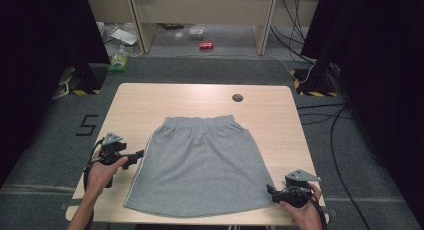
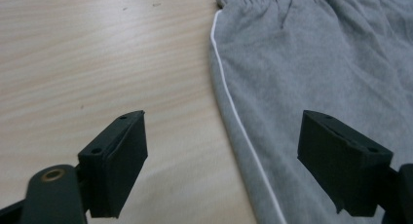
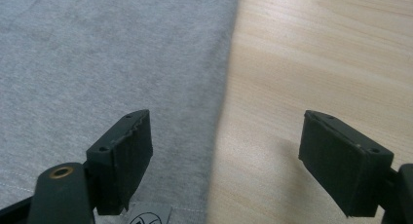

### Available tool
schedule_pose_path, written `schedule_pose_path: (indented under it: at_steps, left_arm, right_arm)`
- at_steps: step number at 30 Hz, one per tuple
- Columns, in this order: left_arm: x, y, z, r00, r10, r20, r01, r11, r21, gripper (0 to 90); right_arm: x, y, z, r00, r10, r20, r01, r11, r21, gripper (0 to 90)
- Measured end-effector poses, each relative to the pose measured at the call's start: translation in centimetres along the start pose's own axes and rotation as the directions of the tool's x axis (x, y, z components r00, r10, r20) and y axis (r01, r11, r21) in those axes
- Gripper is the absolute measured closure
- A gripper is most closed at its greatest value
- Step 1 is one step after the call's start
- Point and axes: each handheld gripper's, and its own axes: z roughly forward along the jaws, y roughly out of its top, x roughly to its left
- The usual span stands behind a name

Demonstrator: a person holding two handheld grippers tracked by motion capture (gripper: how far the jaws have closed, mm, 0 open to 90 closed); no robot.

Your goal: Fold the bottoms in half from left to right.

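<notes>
A grey skirt (image 1: 200,162) with an elastic waistband lies flat on the wooden table (image 1: 200,97), waistband at the far side. A thin white stripe (image 2: 243,131) runs down its left edge. My left gripper (image 1: 137,155) is open at the skirt's left edge, its jaws straddling that edge (image 2: 226,151) with nothing between them. My right gripper (image 1: 271,191) is open at the skirt's near right corner, jaws straddling the right edge (image 3: 221,151) of the cloth. A small label (image 3: 148,216) shows at the hem.
A small dark round disc (image 1: 237,97) lies on the table near its far edge. Beyond the table are dark curtains, stands with striped bases, cables, a red can (image 1: 206,46) and other litter on the floor.
</notes>
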Motion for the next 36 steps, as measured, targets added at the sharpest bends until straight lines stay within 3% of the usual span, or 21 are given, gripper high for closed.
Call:
schedule_pose_path:
  at_steps: [9, 17, 25, 30, 36]
  left_arm:
    - [-0.6, 3.8, 3.8, 0.9998, 0.021, 0.003, -0.021, 0.9991, 0.037, 22.6]
    - [-0.9, 6.4, 6.0, 1.0000, 0.006, -0.001, -0.006, 0.9991, 0.043, 24.5]
    - [-1.2, 7.2, 7.8, 0.9999, -0.008, -0.006, 0.009, 0.9982, 0.059, 26.2]
    - [-1.3, 7.9, 9.0, 0.9999, 0.003, -0.016, -0.002, 0.9976, 0.069, 28.4]
    - [-0.9, 8.4, 10.0, 0.9997, -0.001, -0.026, 0.003, 0.9970, 0.078, 35.2]
  right_arm:
    - [0.0, 0.0, 0.0, 1.0000, 0.003, -0.007, -0.003, 1.000, -0.006, 20.3]
    - [0.0, 0.1, -0.1, 0.9999, 0.000, -0.012, 0.000, 1.000, -0.016, 20.2]
    - [0.0, 0.1, -0.1, 0.9999, -0.006, -0.013, 0.006, 1.000, -0.018, 20.3]
    - [0.0, 0.2, -0.1, 0.9999, -0.004, -0.015, 0.004, 1.000, -0.019, 20.4]
    - [0.0, 0.2, 0.0, 0.9998, -0.010, -0.019, 0.009, 1.000, -0.016, 20.4]
